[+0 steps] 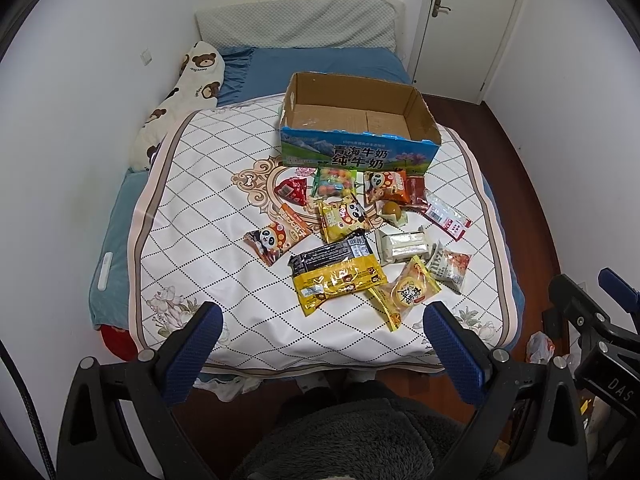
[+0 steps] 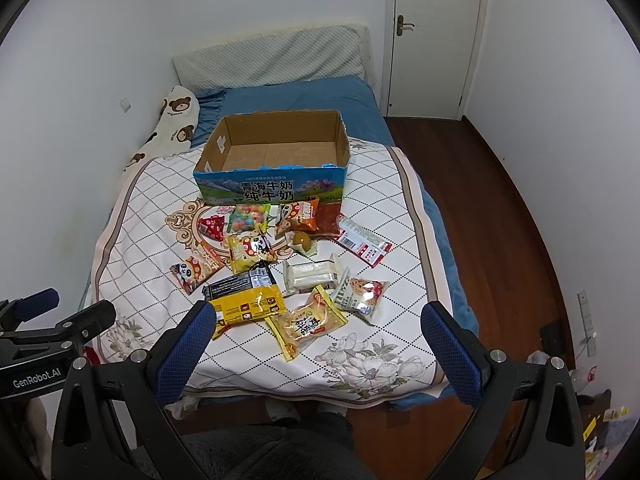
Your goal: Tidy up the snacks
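**Snacks spread on the bed, box open, both tools wide apart**

The left hand-held gripper [image 1: 322, 320] hangs above the near edge of the bed [image 1: 248, 208], its blue fingers [image 1: 192, 356] spread wide with nothing between them. The right hand-held gripper [image 2: 318, 318] hangs beside it, likewise spread wide and holding nothing.

An open cardboard box [image 1: 358, 148] printed with a blue landscape and Chinese characters sits on the quilt at 12 o'clock from the snack pile, its inside bare.

The snacks lie in a loose cluster just in front of the box:
- Nearest the box, a red triangular packet [image 1: 292, 190] at 10 o'clock, a bag of coloured balls [image 1: 335, 181] at 12, and an orange panda packet [image 1: 384, 186] with a dark red sachet [image 1: 415, 190] touching it at 1 o'clock.
- A yellow panda bag [image 1: 344, 218] lies in the middle, and a brown egg-shaped snack [image 1: 391, 210] in clear wrap just to its 3 o'clock.
- A red and white strip packet [image 1: 446, 216] lies at 3 o'clock.
- Another orange panda packet [image 1: 274, 238] lies at 9 o'clock, a little apart.
- A long black and yellow packet [image 1: 338, 272] lies at 6 o'clock, a pale wrapped block [image 1: 402, 246] and a cookie bag [image 1: 450, 266] at 4.
- A yellow pastry bag [image 1: 406, 294] lies closest to the grippers at 5 o'clock.

A bear-print pillow [image 1: 180, 100] lies along the wall at 10 o'clock.
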### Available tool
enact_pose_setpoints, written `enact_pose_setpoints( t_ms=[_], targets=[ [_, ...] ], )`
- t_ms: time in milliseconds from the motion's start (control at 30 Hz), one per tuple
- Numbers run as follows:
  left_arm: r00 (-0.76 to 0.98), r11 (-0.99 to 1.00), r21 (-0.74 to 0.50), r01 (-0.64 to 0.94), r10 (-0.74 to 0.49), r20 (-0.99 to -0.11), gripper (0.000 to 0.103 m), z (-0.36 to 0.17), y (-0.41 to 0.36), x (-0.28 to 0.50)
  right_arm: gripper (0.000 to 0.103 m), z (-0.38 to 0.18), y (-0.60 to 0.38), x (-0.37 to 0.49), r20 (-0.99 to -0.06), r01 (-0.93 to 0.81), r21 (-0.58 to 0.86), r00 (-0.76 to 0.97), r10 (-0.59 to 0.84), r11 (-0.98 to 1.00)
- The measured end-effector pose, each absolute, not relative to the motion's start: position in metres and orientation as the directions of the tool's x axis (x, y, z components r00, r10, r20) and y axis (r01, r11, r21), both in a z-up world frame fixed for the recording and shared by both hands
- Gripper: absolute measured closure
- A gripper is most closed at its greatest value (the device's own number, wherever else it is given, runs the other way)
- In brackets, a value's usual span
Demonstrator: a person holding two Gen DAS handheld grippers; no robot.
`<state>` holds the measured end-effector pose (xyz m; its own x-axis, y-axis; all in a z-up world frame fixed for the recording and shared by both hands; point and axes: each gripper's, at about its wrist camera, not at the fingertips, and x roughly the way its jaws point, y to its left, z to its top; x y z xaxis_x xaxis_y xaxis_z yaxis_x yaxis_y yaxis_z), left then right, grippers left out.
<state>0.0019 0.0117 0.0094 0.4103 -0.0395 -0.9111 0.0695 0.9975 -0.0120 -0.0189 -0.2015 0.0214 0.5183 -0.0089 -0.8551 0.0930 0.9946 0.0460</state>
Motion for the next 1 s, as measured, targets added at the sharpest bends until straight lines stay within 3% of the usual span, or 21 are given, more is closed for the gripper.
enact_pose_setpoints(
  t_ms=[767,1000],
  targets=[
    [0.412,0.997,-0.011,0.071,-0.039,-0.910,0.000,0.000,0.014,0.009,0.000,0.017,-0.199,-0.015,-0.863,0.102,0.069,0.505,0.008,0.992],
    [0.449,0.955,0.228,0.189,0.123,-0.885,0.000,-0.068,0.000,0.065,0.000,-0.065,-0.224,0.021,-0.923,0.180,0.160,0.376,0.082,0.971]
  ],
)
